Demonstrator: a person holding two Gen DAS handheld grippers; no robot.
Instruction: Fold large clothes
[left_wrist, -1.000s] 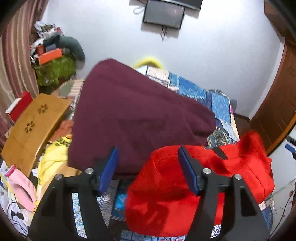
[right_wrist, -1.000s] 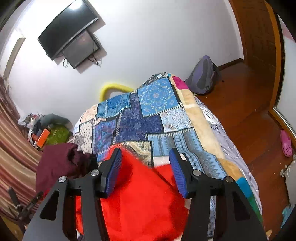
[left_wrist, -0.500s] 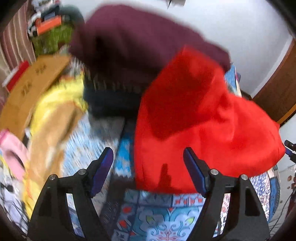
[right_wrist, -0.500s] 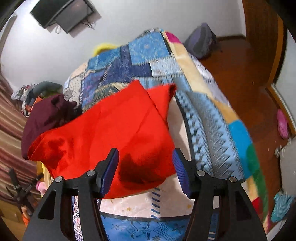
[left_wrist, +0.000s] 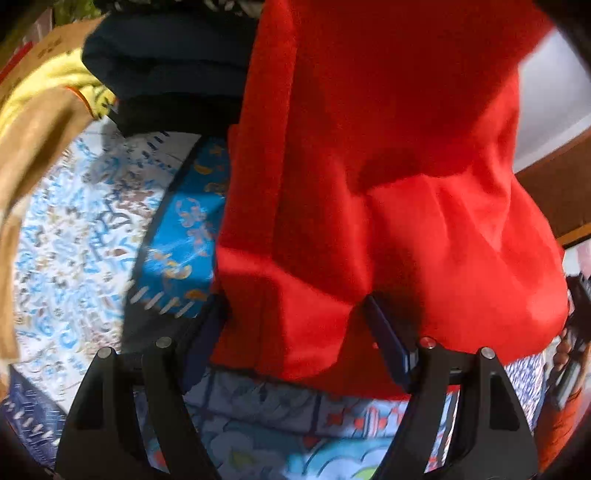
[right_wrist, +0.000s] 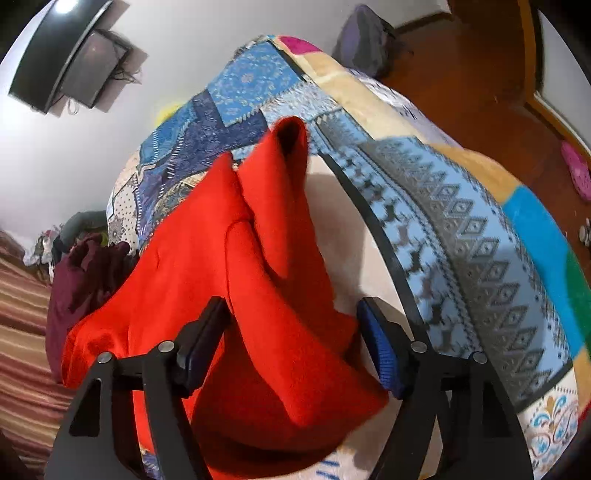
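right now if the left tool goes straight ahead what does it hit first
The red garment: its fabric already sits between the open left tool's fingers, so it meets that first, though depth is hard to judge.

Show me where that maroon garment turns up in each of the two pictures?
Left wrist view: not in it; the red cloth and a dark folded pile fill the top.
Right wrist view: the maroon garment sits bunched at the far left edge, partly behind the red cloth.
Shared landmark: the red cloth on the patchwork quilt, between the open tongs in both views.
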